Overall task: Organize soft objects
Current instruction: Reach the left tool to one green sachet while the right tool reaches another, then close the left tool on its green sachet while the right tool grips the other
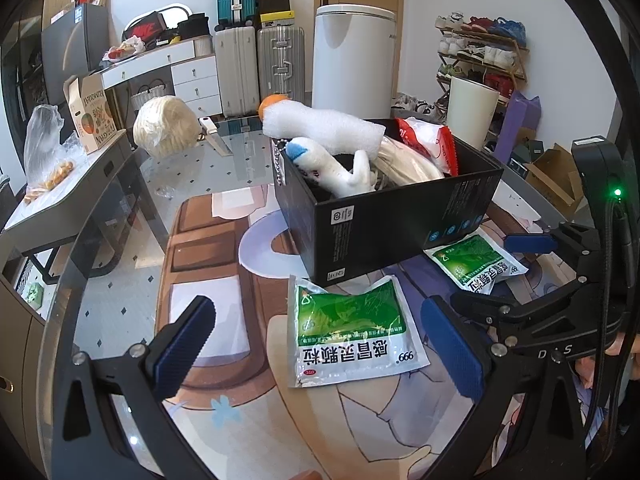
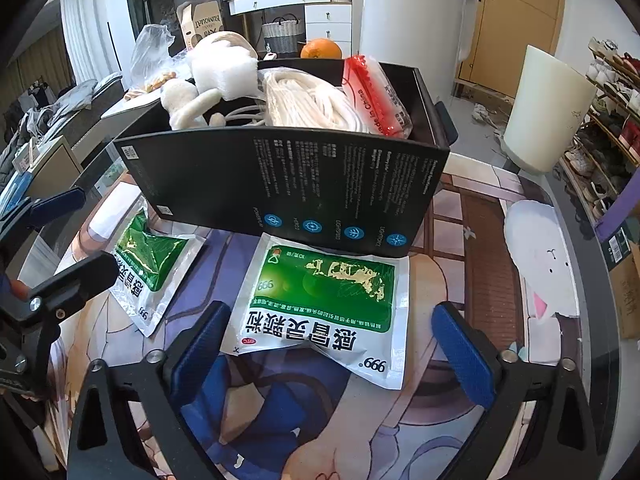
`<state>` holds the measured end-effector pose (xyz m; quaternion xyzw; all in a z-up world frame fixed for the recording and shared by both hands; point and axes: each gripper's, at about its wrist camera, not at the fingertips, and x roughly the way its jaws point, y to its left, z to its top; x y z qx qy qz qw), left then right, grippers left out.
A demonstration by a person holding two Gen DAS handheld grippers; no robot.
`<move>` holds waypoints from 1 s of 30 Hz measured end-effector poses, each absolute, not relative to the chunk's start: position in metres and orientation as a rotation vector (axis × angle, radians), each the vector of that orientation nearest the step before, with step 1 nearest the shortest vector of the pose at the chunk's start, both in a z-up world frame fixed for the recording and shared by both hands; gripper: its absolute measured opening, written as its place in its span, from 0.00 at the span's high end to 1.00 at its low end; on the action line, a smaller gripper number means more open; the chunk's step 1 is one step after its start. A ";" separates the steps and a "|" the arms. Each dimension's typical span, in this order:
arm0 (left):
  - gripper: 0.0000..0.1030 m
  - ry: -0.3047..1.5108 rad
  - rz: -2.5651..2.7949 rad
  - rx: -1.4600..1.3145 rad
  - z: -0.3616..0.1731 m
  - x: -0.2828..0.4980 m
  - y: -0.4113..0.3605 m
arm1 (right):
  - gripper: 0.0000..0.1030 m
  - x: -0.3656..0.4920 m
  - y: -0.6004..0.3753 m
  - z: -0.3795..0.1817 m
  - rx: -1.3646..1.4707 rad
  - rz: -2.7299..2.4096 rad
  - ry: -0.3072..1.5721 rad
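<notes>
A black box (image 1: 384, 216) (image 2: 280, 184) stands on the printed mat and holds a white foam roll (image 1: 324, 128), a white plush toy (image 1: 340, 168), white cord (image 2: 304, 108) and a red and clear packet (image 2: 376, 92). Two green and white 999 sachets lie flat beside the box. My left gripper (image 1: 324, 340) is open, its fingers on either side of one sachet (image 1: 352, 336) (image 2: 148, 268). My right gripper (image 2: 332, 344) is open around the other sachet (image 2: 324, 304) (image 1: 476, 264). The right gripper also shows in the left wrist view (image 1: 516, 264).
An orange (image 2: 321, 49) sits behind the box. A wrapped cabbage (image 1: 166, 128) and a knife (image 1: 216, 138) lie on the glass table (image 1: 224, 168). A white bin (image 2: 544, 116) stands to the right. A side desk carries a clear plastic bag (image 1: 42, 148) and a carton (image 1: 94, 114).
</notes>
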<state>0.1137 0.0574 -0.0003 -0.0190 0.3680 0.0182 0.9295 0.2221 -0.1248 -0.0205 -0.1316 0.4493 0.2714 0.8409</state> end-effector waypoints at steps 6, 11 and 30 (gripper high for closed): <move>0.00 0.775 0.030 -0.017 -0.002 0.116 0.053 | 0.27 0.217 -0.126 -0.016 -0.285 0.595 0.925; 0.00 0.832 0.005 0.005 -0.009 0.125 0.045 | 0.33 0.213 -0.129 -0.014 -0.300 0.622 0.918; 0.00 0.959 0.020 -0.016 -0.028 0.142 0.038 | 0.34 0.210 -0.132 -0.016 -0.305 0.641 0.909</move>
